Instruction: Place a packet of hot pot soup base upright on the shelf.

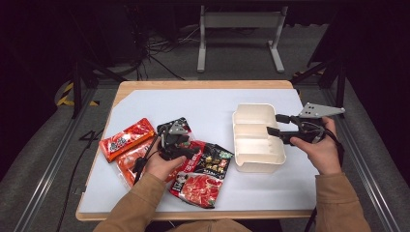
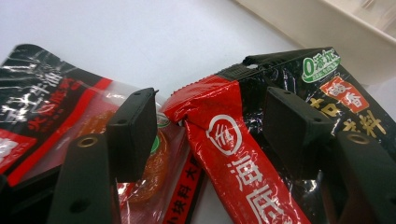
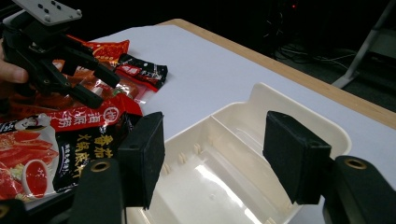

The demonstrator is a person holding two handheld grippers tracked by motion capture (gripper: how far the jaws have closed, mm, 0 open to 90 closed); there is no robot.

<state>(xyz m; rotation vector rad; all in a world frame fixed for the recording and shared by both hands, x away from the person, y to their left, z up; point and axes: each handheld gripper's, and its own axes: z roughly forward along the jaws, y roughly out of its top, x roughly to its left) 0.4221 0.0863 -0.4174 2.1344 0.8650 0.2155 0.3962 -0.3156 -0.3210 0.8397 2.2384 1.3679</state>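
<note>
Table: red packet (image 2: 233, 154) between tongs (image 2: 210, 135).

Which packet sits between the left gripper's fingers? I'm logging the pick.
The red packet with the white round logo, its crimped end between the fingers, overlapping the black packet.

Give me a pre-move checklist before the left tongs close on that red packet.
1. Left tongs open: ok.
2. Red packet between the jaws: ok.
3. Pads pressing the packet: not ok, gaps either side.
4. Black packet clear of the grip: cannot tell; it lies against the right jaw.
5. Cream tray empty: ok.
6. Right tongs steadying the tray: cannot tell; open over its rim.
</note>
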